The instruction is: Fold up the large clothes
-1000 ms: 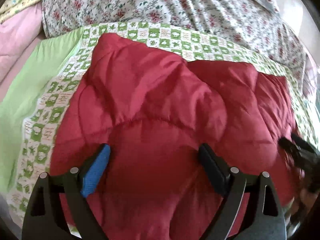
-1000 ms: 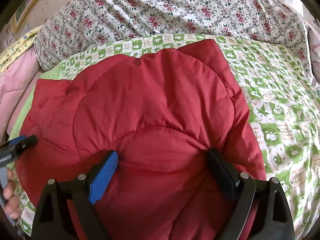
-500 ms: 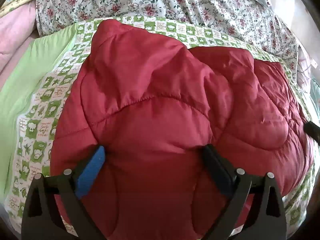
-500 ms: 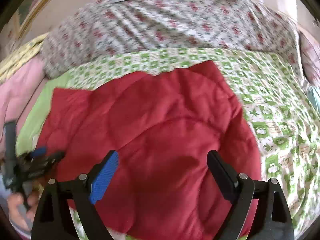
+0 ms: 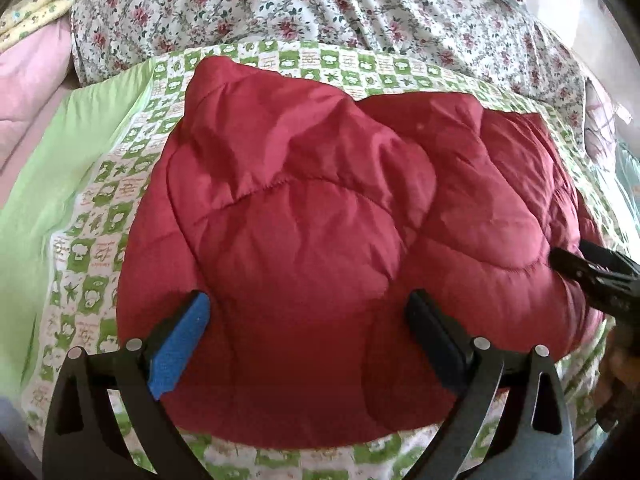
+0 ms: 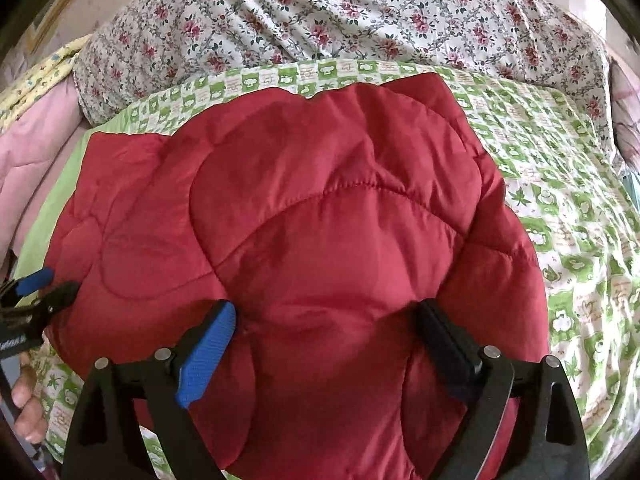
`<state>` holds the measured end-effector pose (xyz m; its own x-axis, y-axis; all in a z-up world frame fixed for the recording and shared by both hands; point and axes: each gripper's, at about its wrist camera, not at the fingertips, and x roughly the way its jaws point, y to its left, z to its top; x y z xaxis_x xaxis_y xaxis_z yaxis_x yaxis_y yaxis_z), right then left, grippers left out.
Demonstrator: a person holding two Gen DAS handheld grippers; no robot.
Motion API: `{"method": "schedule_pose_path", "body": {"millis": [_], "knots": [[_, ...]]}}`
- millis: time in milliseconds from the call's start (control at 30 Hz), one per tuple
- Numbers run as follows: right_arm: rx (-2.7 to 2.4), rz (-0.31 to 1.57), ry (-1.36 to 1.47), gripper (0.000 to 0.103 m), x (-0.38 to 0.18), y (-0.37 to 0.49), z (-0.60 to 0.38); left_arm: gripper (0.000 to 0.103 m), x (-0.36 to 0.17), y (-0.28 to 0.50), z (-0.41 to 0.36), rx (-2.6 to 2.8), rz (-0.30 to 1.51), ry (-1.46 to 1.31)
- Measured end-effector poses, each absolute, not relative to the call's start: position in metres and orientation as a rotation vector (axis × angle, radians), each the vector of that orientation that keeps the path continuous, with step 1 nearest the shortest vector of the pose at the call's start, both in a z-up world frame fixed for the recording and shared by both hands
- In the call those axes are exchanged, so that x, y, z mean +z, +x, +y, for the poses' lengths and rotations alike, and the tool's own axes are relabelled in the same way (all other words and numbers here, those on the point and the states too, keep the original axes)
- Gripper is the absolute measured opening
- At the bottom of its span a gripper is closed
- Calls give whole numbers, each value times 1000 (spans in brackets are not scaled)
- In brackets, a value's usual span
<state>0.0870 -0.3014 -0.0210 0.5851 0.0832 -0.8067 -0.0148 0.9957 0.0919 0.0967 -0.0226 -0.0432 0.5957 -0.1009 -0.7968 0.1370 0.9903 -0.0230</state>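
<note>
Red quilted fabric fills the middle of both views: a padded jacket (image 5: 320,216) lies folded on a bed, on top of a green-and-white checked sheet (image 5: 100,216). The jacket forms a wide bundle. Its long axis runs from left to right across the bed, parallel to the near edge. Curved stitch lines cross the upper layer. In the left wrist view one upper corner of the bundle points toward the far left, and a second folded part lies on the right side, a little lower. Which end is the collar, the views do not show.

Behind the sheet a floral quilt (image 5: 320,8) is piled up along the far side. A plain light green sheet (image 5: 48,184) and a pink blanket (image 5: 28,80) are at the left.

The left hand-held gripper (image 5: 308,316) hangs over the near part of the jacket with its jaws spread wide, grasping nothing. The right hand-held gripper (image 6: 328,328) is also released, its jaws wide apart above the red fabric near the front edge. Whether the fingertips touch the cloth cannot be told.

In the right wrist view the left hand-held gripper (image 6: 44,288) appears at the left end of the jacket, with the person's fingers (image 6: 28,412) under it.
</note>
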Motion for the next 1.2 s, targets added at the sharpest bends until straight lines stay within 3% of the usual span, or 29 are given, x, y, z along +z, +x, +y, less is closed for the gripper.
{"method": "schedule_pose_path", "body": {"millis": [300, 433, 533, 700, 1000, 1200], "knots": [[47, 920, 78, 91, -13, 82, -300, 99, -30, 84, -33, -134, 923, 75], [62, 787, 83, 91, 25, 72, -297, 99, -20, 94, -29, -146, 897, 56], [104, 797, 93, 91, 36, 92, -293, 99, -24, 119, -24, -135, 892, 51], [131, 948, 89, 89, -3, 151, -288, 99, -48, 166, -14, -103, 940, 23], [71, 1009, 188, 88, -25, 201, -318, 100, -67, 236, -6, -30, 1019, -11], [51, 1017, 197, 88, -33, 210, -320, 99, -63, 238, 0, -24, 1026, -26]]}}
